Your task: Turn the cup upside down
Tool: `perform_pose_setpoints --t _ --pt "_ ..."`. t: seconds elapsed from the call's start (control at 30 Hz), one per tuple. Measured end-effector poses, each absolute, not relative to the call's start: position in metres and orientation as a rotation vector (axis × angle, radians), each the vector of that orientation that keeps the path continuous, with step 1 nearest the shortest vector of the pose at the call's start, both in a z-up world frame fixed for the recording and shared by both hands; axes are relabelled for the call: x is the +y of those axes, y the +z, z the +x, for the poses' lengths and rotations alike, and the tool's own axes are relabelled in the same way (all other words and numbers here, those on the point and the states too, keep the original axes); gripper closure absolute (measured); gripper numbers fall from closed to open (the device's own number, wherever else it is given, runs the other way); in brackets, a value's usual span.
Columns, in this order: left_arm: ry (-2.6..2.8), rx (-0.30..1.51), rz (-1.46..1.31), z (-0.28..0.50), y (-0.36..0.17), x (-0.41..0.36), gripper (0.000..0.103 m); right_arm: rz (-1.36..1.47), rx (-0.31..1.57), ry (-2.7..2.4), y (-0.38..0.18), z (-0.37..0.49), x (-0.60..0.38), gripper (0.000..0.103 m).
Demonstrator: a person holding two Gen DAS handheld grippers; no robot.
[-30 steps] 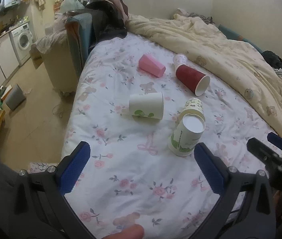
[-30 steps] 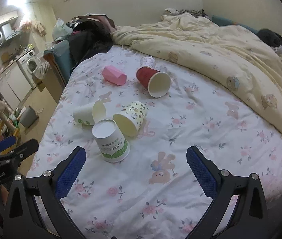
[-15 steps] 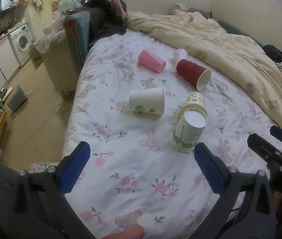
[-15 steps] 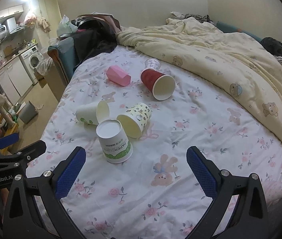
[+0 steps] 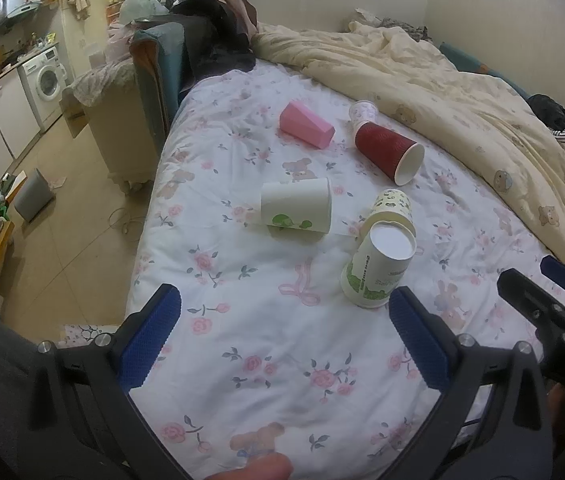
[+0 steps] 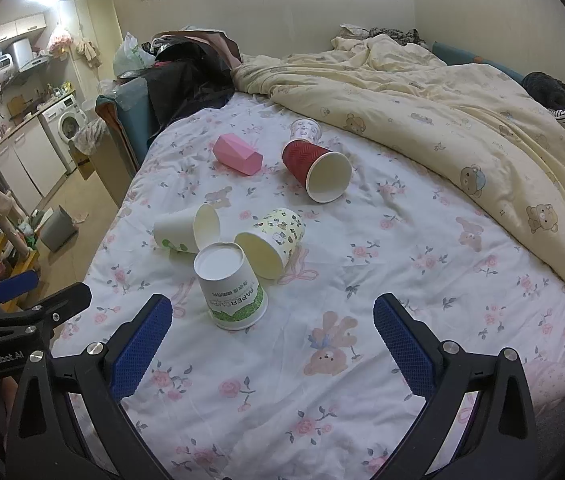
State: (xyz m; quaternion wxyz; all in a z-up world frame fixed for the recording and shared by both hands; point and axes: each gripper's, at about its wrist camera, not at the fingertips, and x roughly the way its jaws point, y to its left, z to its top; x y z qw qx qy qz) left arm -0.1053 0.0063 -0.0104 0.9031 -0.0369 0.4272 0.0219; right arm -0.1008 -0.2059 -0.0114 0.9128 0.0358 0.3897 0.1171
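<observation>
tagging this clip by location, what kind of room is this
Most likely a small studio flat's bedroom: a bed with a rumpled duvet, and a washing machine by kitchen cabinets just off to the side.

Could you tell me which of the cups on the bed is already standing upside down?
The white cup with green print, nearest both grippers, stands mouth-down with its base facing up. The red, pink, cartoon-patterned and plain white cups lie on their sides.

Left hand-held gripper (image 5: 282,332): blue pads spread wide, nothing between them
Green-print cup (image 5: 378,268): upside down on the bed (image 5: 242,280); touching the patterned cup (image 5: 392,208) lying behind it
White cup (image 5: 296,210): on its side
Red cup (image 5: 388,152): on its side, mouth toward the quilt (image 5: 462,100)
Pink cup (image 5: 306,124): lying down
</observation>
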Motion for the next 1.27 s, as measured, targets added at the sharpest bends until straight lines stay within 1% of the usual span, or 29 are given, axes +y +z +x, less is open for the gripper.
perform_pose_setpoints --t 1.27 --pt "0.050 0.889 -0.085 -0.1053 -0.0107 0.0016 0.000 0.082 0.829 0.250 -0.0164 -0.0982 -0.2046 0.000"
